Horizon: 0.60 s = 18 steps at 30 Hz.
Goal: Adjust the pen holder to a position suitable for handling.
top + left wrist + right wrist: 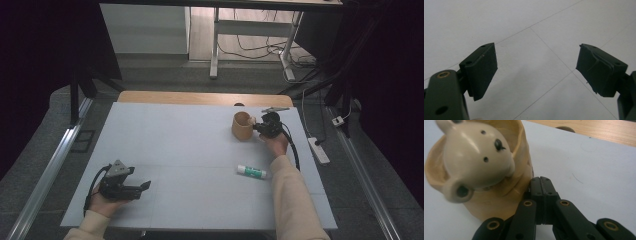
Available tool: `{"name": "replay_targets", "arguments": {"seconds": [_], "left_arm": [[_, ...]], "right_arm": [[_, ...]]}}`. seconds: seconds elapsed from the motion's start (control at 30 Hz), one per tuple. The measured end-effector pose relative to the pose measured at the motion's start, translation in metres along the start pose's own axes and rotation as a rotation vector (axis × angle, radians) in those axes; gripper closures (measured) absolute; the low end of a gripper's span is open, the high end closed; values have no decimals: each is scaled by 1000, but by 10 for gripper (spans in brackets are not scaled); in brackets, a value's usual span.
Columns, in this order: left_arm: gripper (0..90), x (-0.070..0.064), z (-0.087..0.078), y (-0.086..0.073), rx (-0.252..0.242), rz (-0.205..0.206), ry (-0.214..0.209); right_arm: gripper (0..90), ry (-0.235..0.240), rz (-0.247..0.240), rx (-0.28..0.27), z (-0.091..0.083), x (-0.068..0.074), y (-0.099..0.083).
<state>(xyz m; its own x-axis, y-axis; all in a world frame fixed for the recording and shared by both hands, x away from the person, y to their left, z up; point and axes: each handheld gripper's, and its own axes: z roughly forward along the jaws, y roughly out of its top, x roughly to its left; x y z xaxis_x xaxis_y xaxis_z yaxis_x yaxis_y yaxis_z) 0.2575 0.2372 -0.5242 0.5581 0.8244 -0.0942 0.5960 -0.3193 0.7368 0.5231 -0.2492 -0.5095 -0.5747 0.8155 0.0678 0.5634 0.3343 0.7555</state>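
A tan cup (pixel 242 126) stands upright at the mat's far right, with a cream bear figure (pixel 474 157) on its rim. In the right gripper view the cup's wall (pixel 491 202) rises just left of my jaws. My right gripper (pixel 256 127) (pixel 541 180) is shut, jaws pressed flat together with nothing seen between them, tips against the cup's side. My left gripper (pixel 145 186) lies low at the near left of the mat, held in a hand. Its jaws (pixel 536 67) stand wide open over bare mat.
A white glue stick (pixel 251 171) with a green label lies on its side near the right forearm. The pale grey mat (pixel 190 150) covers a wooden table (pixel 200 97). Table legs, cables and a power strip (pixel 319 150) lie beyond and to the right.
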Motion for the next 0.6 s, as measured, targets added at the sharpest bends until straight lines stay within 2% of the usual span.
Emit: {"name": "replay_targets", "arguments": {"seconds": [0.13, 0.6], "left_arm": [[166, 1, 0, 0, 2, 1, 0], [167, 0, 1, 0, 6, 4, 1]], "right_arm": [[894, 14, 13, 1, 2, -3, -1], [895, 42, -53, 8, 5, -7, 2]]}}
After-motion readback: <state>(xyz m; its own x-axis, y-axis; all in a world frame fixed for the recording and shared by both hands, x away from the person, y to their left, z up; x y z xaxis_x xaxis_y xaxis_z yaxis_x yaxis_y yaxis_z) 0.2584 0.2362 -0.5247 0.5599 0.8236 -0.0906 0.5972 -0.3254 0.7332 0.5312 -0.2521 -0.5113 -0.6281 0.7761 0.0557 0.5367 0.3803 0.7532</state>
